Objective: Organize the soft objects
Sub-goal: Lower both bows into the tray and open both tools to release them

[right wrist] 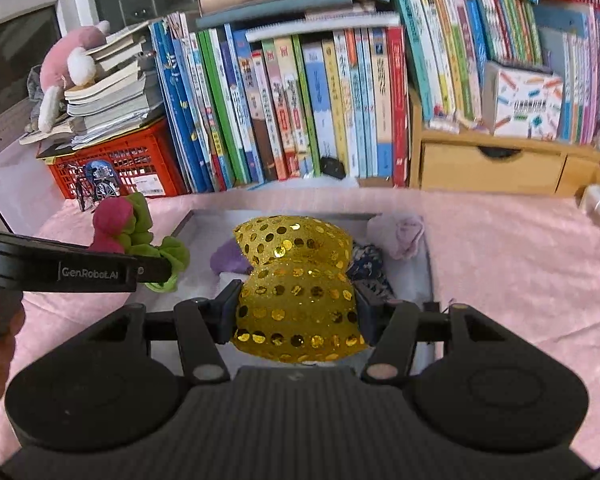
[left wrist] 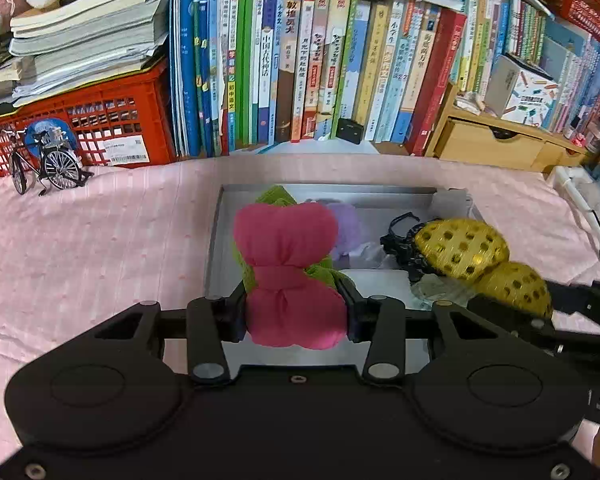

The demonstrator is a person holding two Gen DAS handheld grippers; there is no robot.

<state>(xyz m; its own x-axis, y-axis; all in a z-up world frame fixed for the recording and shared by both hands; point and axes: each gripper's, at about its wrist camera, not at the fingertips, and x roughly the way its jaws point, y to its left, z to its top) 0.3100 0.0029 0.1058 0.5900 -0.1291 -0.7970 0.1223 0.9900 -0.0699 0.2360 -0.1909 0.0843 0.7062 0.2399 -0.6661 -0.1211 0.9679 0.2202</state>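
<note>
Overhead, both grippers hang above the grey tray — left gripper pinching a pink-green bow, right gripper pinching a gold sequin bow; pink cloth lies bare around its rim.

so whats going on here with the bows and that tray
A person is sorting soft hair accessories, one handheld tool in each hand. The left tool is clamped on a pink bow backed with green fabric. The right tool is clamped on a gold sequined bow. Both are held over a shallow grey tray on the pink tablecloth, where a purple fabric piece and a dark one already lie. Neither bow has been let go yet.
</note>
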